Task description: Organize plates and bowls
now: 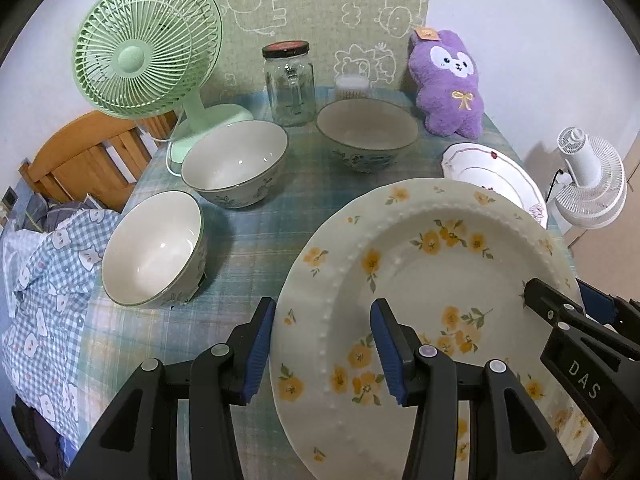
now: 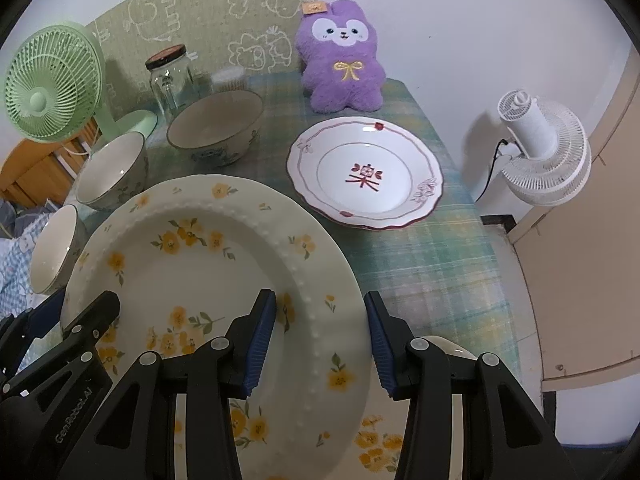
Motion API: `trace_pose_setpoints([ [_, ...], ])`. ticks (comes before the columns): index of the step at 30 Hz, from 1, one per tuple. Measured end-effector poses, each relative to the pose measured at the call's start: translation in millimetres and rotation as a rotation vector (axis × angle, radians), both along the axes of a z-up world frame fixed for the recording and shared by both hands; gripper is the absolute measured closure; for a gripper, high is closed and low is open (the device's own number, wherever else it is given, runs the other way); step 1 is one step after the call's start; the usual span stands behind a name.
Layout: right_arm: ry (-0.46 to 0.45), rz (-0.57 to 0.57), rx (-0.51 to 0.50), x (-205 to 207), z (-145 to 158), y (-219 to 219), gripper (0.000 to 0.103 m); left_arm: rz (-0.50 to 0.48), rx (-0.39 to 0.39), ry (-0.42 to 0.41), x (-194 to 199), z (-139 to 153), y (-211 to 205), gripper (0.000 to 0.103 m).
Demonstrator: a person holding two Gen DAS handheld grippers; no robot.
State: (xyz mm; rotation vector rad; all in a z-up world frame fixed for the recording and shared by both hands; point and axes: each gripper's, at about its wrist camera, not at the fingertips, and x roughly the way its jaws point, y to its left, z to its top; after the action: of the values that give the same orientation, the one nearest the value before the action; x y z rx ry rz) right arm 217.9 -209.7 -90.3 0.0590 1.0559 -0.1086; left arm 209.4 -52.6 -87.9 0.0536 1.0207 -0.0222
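The flower plate (image 1: 404, 264) hides part of the red plate (image 1: 496, 176) at 1 o'clock. Both grippers, left (image 1: 322, 344) and right (image 2: 320, 340), gape around its rim. Three bowls (image 1: 236, 160) look empty.

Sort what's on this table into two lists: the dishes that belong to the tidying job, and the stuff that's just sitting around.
For the job: yellow-flower plate, red-trimmed plate, near bowl, middle bowl, far bowl.

Just lying about: green fan, glass jar, purple plush, white fan, small brush behind the far bowl.
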Motion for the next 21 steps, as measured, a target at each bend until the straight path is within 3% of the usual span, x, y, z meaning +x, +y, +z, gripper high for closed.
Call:
trace_pose_setpoints([
  [21, -0.043, -0.035, -0.002, -51, 27, -38, 0.054, -0.007, -0.009, -0.067, -44, 24, -34, 0.054],
])
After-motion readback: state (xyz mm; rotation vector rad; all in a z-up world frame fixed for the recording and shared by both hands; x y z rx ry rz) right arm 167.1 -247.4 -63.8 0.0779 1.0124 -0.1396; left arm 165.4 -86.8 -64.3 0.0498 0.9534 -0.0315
